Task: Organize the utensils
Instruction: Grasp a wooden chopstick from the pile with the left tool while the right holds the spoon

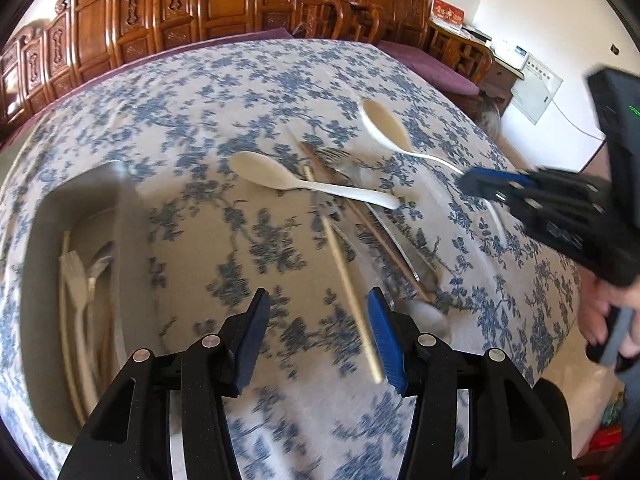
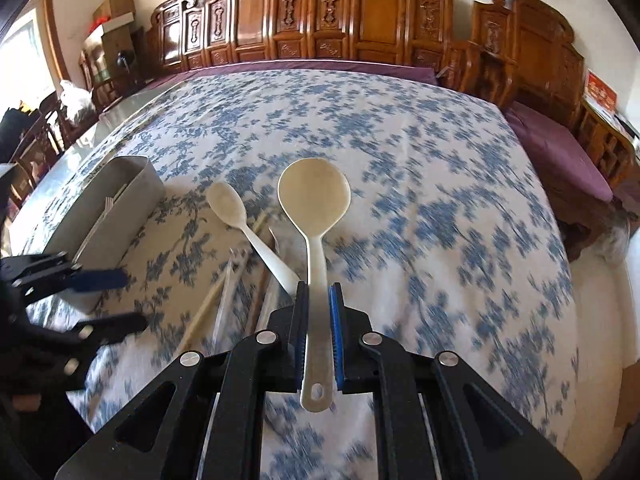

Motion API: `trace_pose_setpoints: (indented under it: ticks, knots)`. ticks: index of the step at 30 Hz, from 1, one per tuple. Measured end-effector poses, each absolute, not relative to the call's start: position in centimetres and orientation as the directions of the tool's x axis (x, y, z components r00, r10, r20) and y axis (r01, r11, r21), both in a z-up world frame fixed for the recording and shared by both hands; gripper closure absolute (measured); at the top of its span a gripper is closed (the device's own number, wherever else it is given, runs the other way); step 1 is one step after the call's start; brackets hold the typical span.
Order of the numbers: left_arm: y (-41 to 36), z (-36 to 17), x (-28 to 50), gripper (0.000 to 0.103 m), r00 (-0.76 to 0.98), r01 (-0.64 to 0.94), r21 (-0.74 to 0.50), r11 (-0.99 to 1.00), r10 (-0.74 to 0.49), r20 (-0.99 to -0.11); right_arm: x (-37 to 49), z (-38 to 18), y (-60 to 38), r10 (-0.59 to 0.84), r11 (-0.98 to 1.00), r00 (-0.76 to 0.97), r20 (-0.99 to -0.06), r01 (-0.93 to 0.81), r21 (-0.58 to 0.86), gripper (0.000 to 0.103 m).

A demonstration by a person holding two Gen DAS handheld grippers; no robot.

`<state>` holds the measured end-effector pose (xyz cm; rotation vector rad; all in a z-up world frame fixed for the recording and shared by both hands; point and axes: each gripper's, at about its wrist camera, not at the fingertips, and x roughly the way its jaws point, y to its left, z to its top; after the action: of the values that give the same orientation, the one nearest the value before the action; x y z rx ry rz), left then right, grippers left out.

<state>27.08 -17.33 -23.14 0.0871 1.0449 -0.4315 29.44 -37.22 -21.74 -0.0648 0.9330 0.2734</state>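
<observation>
Two claws in view. Right claw (image 2: 319, 292) pinches the flat handle of a large cream plastic serving spoon with a round bowl (image 2: 314, 200), blue pads pressed on both sides of the handle, bowl pointing forward and lifted off the cloth; handle end with a hang hole sticks out behind the pads. Same spoon in the left wrist view (image 1: 386, 128), with the right claw (image 1: 474, 184) at its handle end.

Left claw (image 1: 318, 334) is spread, nothing between the blue pads, hovering over the blue-floral white tablecloth (image 1: 240, 240) covering the bench. From the right wrist view the left claw (image 2: 120, 300) sits at the left edge, spread too, just beside the tray.

Grey oblong plastic cutlery tray (image 1: 36, 240) lies on the cloth at left; it holds a cream plastic fork (image 1: 76, 280), a metal spoon (image 1: 100, 260) and pale chopsticks, blurred. Tray in right view (image 2: 136, 196).

Loose pile on the cloth between tray and right claw: smaller cream plastic spoon (image 1: 280, 178), bowl to the left, lying across the others; a pale wooden chopstick (image 1: 348, 280); a dark brown chopstick (image 1: 380, 240); a metal fork (image 1: 336, 156); a metal spoon bowl (image 1: 428, 316) near the left claw's right pad. Exact overlap in the pile is blurred, cannot tell.

Carved wooden furniture (image 2: 340, 12) stands behind the bench.
</observation>
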Motion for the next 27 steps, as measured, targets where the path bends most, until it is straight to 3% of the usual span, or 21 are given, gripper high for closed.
trace_pose_setpoints:
  ticks: [6, 11, 13, 27]
  knots:
    - [-19.9, -25.7, 28.3, 0.078, 0.371, 0.391, -0.124, 0.912, -0.28, -0.885, 27.2, -22.5, -40.5, 0.191, 0.976, 0.566, -0.802, -0.195, 0.095, 0.091]
    - [-21.1, -26.3, 28.3, 0.084, 0.397, 0.409, -0.044, 0.912, -0.221, -0.891, 26.8, -22.9, -41.3, 0.195, 0.978, 0.564, -0.802, -0.179, 0.111, 0.091]
    - [-21.3, -26.4, 28.5, 0.097, 0.409, 0.417, 0.003, 0.909, -0.184, -0.894, 26.8, -22.9, -41.3, 0.203, 0.976, 0.564, -0.801, -0.181, 0.12, 0.091]
    - [-19.0, -21.3, 29.3, 0.099, 0.429, 0.46, 0.039, 0.887, -0.183, -0.885, 26.3, -21.9, -39.8, 0.225, 0.968, 0.563, -0.795, -0.225, 0.115, 0.091]
